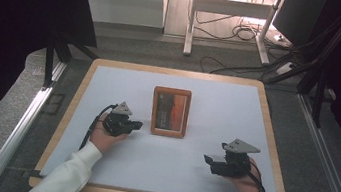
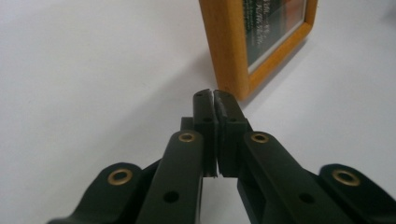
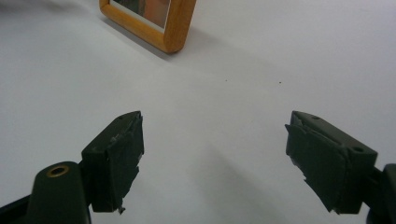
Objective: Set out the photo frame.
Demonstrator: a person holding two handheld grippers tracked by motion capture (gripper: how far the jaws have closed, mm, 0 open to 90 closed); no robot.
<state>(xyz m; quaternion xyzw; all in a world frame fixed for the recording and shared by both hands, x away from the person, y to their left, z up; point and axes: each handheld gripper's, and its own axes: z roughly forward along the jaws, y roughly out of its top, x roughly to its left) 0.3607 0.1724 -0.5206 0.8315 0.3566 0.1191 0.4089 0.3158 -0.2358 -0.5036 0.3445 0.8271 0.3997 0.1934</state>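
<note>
The left gripper (image 1: 138, 125) is sitting in the lower left of the high view, its jaws pressed together with nothing between them and pointing to the right toward the picture frame (image 1: 170, 111). In the left gripper view the closed tips (image 2: 214, 100) are lying just short of the frame's near wooden corner (image 2: 233, 56), which is rising into the upper right of that picture; whether they are touching the wood cannot be told. The person's left hand (image 1: 102, 137) is wrapping the gripper body from below, a white sleeve (image 1: 72, 173) trailing to the bottom edge.

The right gripper (image 1: 207, 159) is resting in the lower right of the high view, its jaws standing wide apart and holding nothing. In the right gripper view the two pads (image 3: 119, 154) are spreading across the bottom of the picture, with the frame (image 3: 175, 25) well apart in the upper left.

The frame is lying at the centre of the white table (image 1: 217, 107), between the two grippers and nearer the left one.
</note>
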